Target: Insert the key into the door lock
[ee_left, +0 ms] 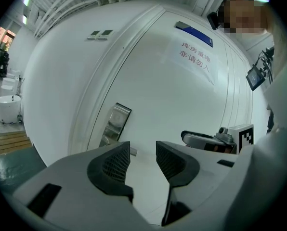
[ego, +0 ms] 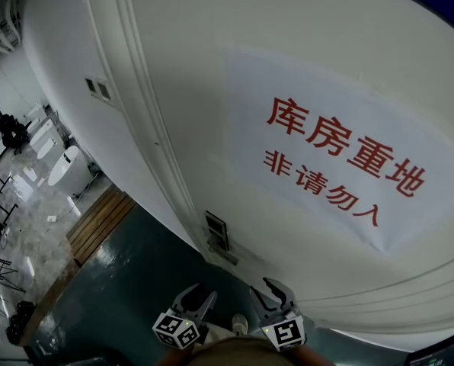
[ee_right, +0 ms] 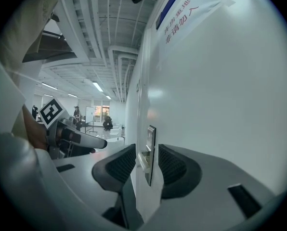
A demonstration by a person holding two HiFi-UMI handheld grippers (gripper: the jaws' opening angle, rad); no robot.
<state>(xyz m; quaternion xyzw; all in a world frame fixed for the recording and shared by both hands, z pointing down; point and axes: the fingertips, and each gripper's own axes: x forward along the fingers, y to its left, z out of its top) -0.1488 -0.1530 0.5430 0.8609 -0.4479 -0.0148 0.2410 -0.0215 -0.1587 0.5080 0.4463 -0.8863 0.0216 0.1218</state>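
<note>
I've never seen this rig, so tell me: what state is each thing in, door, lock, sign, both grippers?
Door: shut, as far as shows.
Lock plate: on the door, touched by neither gripper.
Paper sign: stuck flat on the door.
Left gripper: jaws apart, empty, off the door.
Right gripper: jaws apart, empty, off the door.

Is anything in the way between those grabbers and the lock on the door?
No, nothing visible blocks it. Only open air lies between the door lock and the left hand-held gripper and right hand-held gripper. Both have their jaws apart and empty, and no key shows in any view.
</note>
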